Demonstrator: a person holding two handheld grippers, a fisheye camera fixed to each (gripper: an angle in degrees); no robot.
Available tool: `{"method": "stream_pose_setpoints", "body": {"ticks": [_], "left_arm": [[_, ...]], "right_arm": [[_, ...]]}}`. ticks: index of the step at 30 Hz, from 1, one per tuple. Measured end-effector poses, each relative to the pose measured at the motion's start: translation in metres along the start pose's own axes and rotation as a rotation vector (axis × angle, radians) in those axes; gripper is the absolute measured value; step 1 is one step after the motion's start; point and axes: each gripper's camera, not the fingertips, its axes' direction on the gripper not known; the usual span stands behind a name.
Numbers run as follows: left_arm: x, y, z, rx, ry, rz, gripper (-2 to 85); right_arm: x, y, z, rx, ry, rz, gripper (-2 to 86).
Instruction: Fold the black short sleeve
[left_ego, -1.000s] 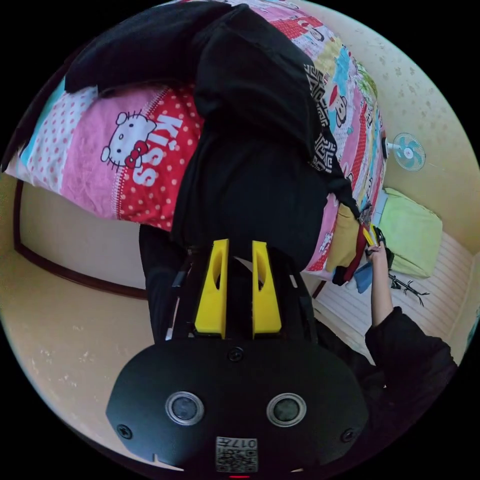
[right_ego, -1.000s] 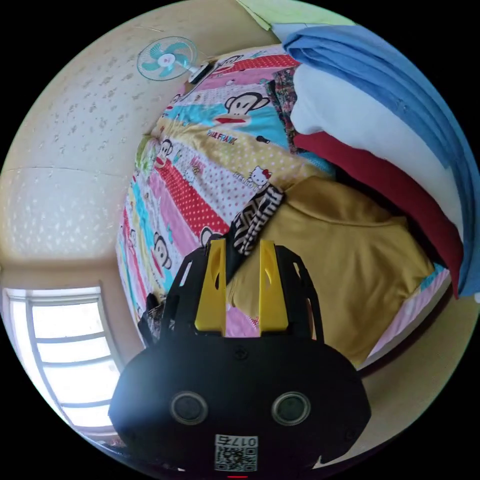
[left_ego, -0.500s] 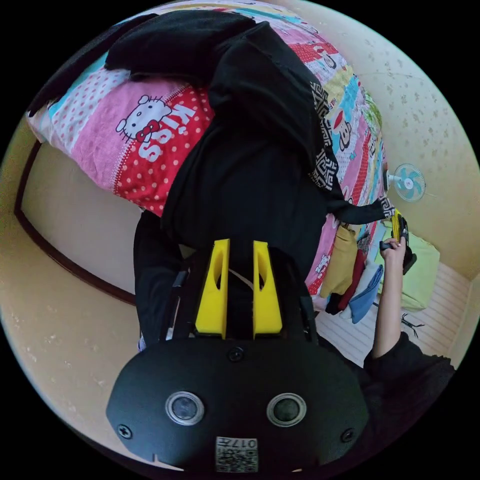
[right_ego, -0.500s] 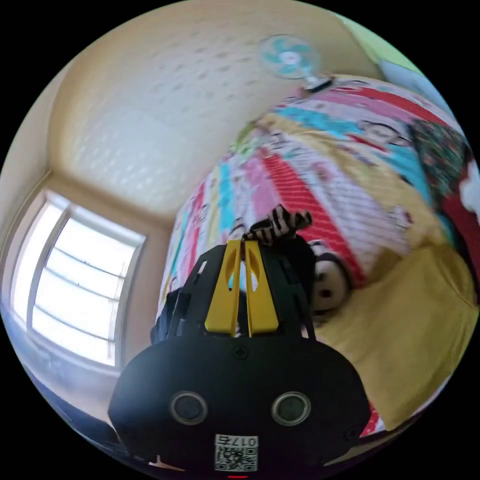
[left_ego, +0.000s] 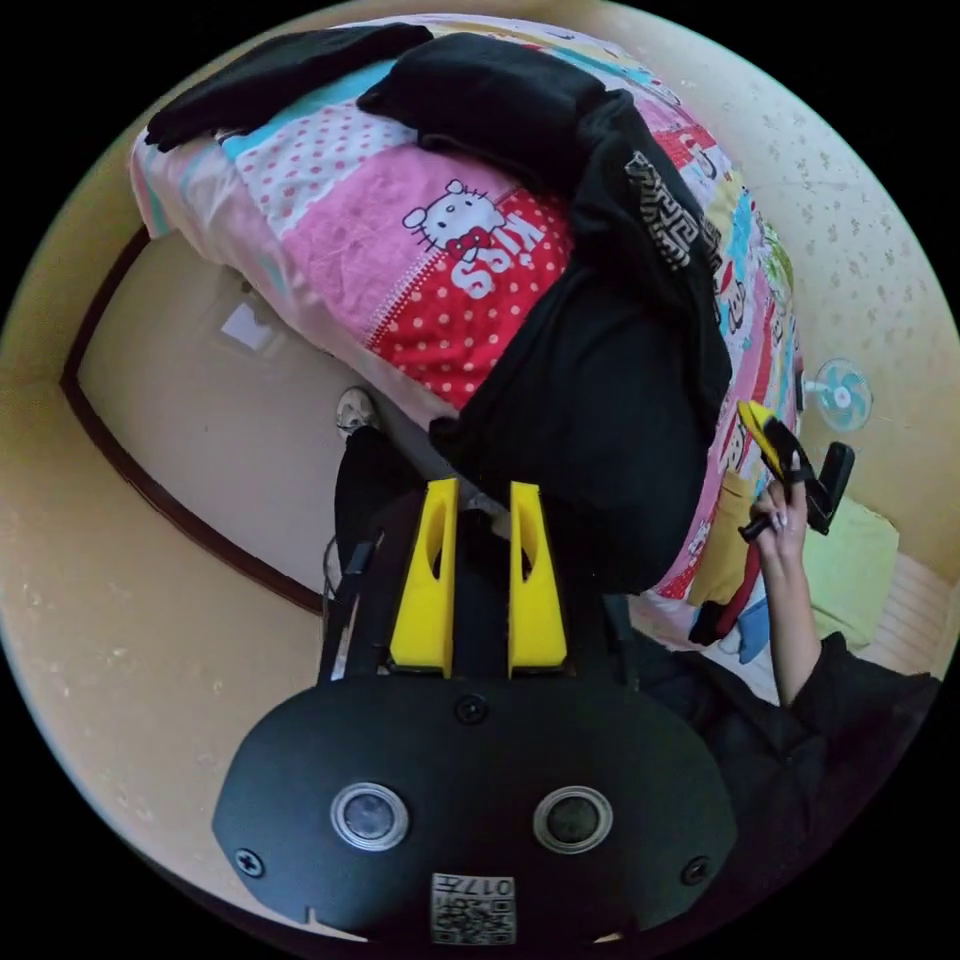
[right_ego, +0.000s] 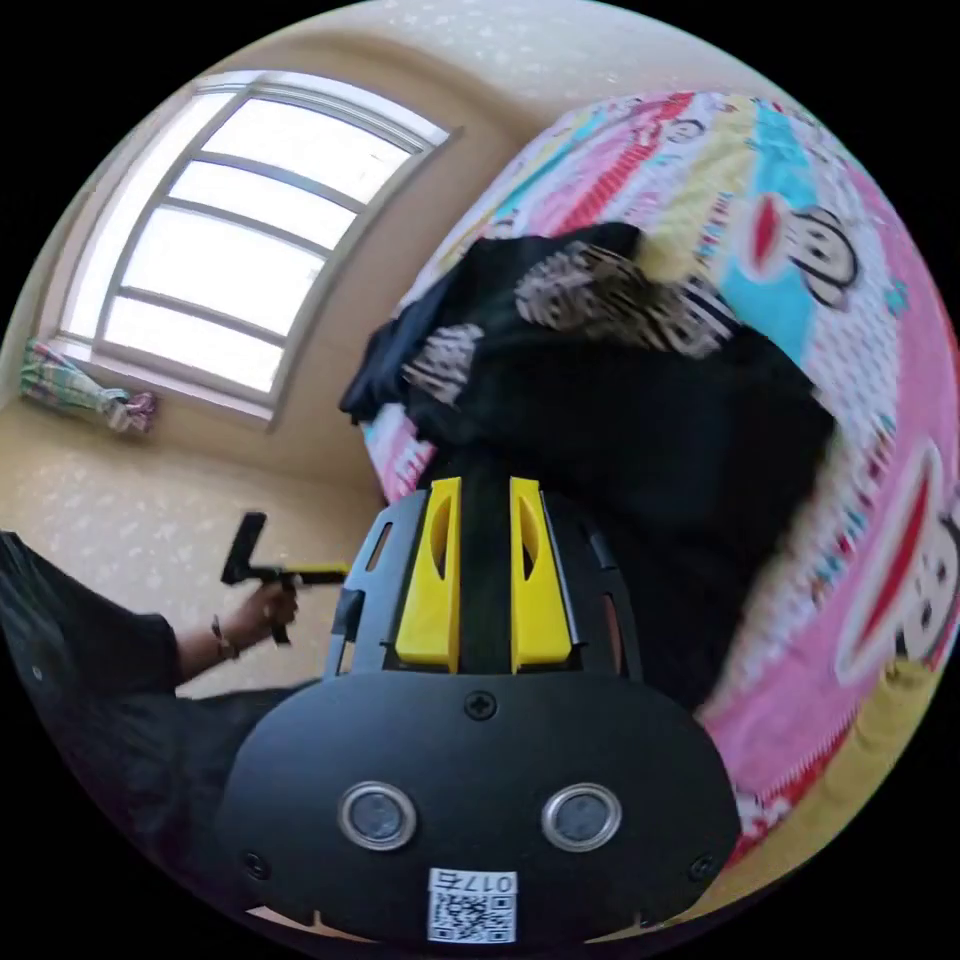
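A cartoon-printed patchwork bedsheet (left_ego: 400, 250) covers the bed. A small teal wall fan (left_ego: 840, 396) hangs beyond. A bright barred window (right_ego: 230, 240) glows.

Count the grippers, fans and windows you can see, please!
Grippers: 2, the left gripper and the right gripper
Fan: 1
Window: 1
Total: 4
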Motion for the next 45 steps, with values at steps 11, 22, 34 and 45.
{"method": "stream_pose_setpoints", "body": {"ticks": [11,22,34,45], "left_arm": [[-0.053,-0.102,0.076,-0.342,-0.037,0.460,16.6],[-0.053,-0.122,0.066,-0.250,0.089,0.580,4.6],[-0.080,-0.028,-0.124,-0.276,0.613,0.185,0.0],[-0.038,-0.108,-0.156,-0.031,1.011,-0.142,0.1]], "right_arm": [[0.060,0.183,-0.007,-0.482,0.102,0.421,11.9],[0.085,0.200,0.034,-0.408,-0.063,0.341,6.6],[0.065,0.301,-0.142,-0.049,-0.780,0.428,2.8],[0.111,0.237,-0.184,0.388,-1.101,0.216,1.8]]}}
